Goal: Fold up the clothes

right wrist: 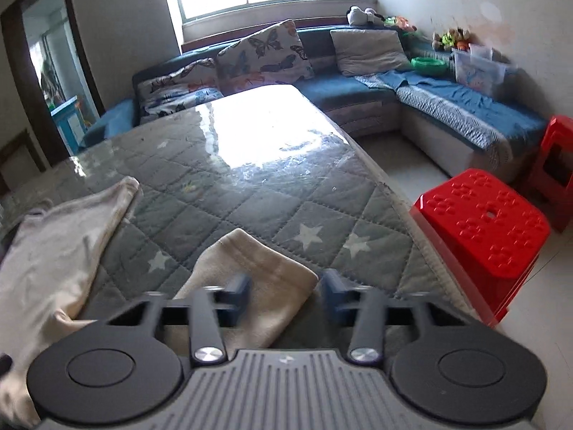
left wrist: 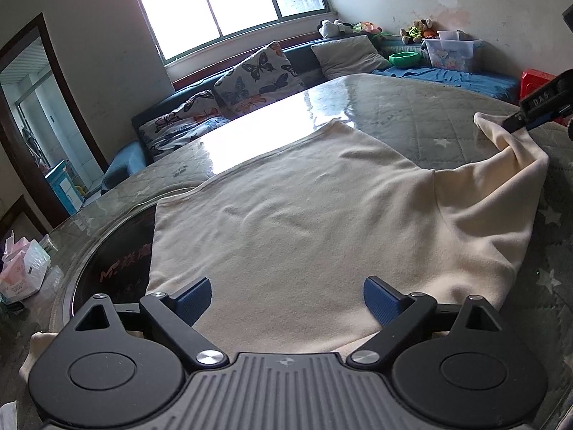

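A cream garment (left wrist: 304, 222) lies spread flat on the quilted table (left wrist: 412, 122). My left gripper (left wrist: 286, 299) hovers open over the garment's near edge, with nothing between its blue pads (left wrist: 191, 299). In the left wrist view my right gripper (left wrist: 510, 125) pinches the sleeve end (left wrist: 483, 122) at the far right and holds it up in a peak. In the blurred right wrist view the sleeve cuff (right wrist: 265, 268) fills the narrow gap of my right gripper (right wrist: 286, 295) and sticks out past the fingertips. The garment's body (right wrist: 53, 251) lies to the left.
The table's right edge (right wrist: 401, 193) drops to the floor beside a red plastic stool (right wrist: 480, 229). A round black inset (left wrist: 107, 272) shows under the garment's left side. A tissue pack (left wrist: 21, 268) lies at the far left. A sofa with cushions (left wrist: 258, 71) stands behind.
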Motion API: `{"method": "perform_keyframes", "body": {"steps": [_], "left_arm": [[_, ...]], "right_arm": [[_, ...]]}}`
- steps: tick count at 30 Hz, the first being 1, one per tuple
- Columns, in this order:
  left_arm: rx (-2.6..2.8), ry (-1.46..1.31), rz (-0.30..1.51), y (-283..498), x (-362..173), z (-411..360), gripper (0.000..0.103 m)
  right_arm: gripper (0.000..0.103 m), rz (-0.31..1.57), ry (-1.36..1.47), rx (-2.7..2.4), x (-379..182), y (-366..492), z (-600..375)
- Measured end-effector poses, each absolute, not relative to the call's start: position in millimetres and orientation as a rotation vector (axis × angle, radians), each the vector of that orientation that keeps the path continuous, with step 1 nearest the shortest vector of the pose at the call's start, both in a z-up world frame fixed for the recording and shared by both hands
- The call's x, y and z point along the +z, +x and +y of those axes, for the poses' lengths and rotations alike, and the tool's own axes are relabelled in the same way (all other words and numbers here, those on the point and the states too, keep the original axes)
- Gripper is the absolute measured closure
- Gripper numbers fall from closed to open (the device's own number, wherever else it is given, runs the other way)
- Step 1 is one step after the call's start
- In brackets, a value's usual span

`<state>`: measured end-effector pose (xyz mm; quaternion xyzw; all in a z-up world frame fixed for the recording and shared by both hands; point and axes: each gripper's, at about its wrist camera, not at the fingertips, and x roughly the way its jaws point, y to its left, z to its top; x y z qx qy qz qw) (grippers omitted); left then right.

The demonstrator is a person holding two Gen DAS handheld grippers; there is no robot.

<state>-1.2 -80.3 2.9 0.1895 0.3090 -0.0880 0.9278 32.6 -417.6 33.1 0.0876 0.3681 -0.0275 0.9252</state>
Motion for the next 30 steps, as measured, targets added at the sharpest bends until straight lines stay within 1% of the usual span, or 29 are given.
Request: {"method": "perform_keyframes", "body": {"steps": [2,5,10,12,16,17,19,21,22,25,28,30], "left_arm": [[-0.180,0.388,0.633,-1.1,2.7,-80.4,0.008],[-0.183,0.389,0.633,-1.2,2.6,-80.4,0.008],[-0.190,0.386,0.631,-1.3,2.1,-78.8,0.008],[-0.192,0.384,0.629,-1.5,1.7,-78.0,0.008],[-0.194,0.384,0.629,-1.9,1.8,-77.4,0.008],[-0.195,0.386,0.628,-2.3,1.9,-77.3,0.008],[-0.197,0.388,0.628,-3.1,1.9,-76.9,0.008],[-0.196,0.387,0.628,-3.2,1.7,-77.0,0.008],[-0.195,0.386,0.628,-3.2,1.6,-77.0,0.008],[-0.192,0.384,0.629,-3.4,1.3,-77.1,0.008],[-0.191,0.389,0.630,-4.7,1.5,-76.7,0.008],[-0.192,0.395,0.629,-5.6,1.6,-76.1,0.007]], "right_arm": [[0.093,0.743,0.167,-0.069,36.5,29.5,-417.5],[0.097,0.723,0.149,-0.089,41.9,24.4,-417.4],[0.098,0.651,0.098,-0.158,60.8,-2.4,-423.4],[0.098,0.666,0.074,-0.193,59.7,-9.2,-425.2],[0.094,0.740,0.048,-0.252,45.8,-13.3,-429.7],[0.090,0.736,0.052,-0.255,45.8,-13.7,-429.9],[0.086,0.723,0.063,-0.256,46.6,-14.8,-430.2],[0.073,0.704,0.052,-0.206,50.9,-13.8,-422.5],[0.063,0.694,0.046,-0.180,53.1,-13.3,-418.5],[0.061,0.697,0.027,-0.088,52.9,-2.1,-400.0],[0.054,0.718,0.020,-0.047,43.7,12.4,-388.3],[0.053,0.731,0.021,-0.046,37.1,21.3,-387.2]]}}
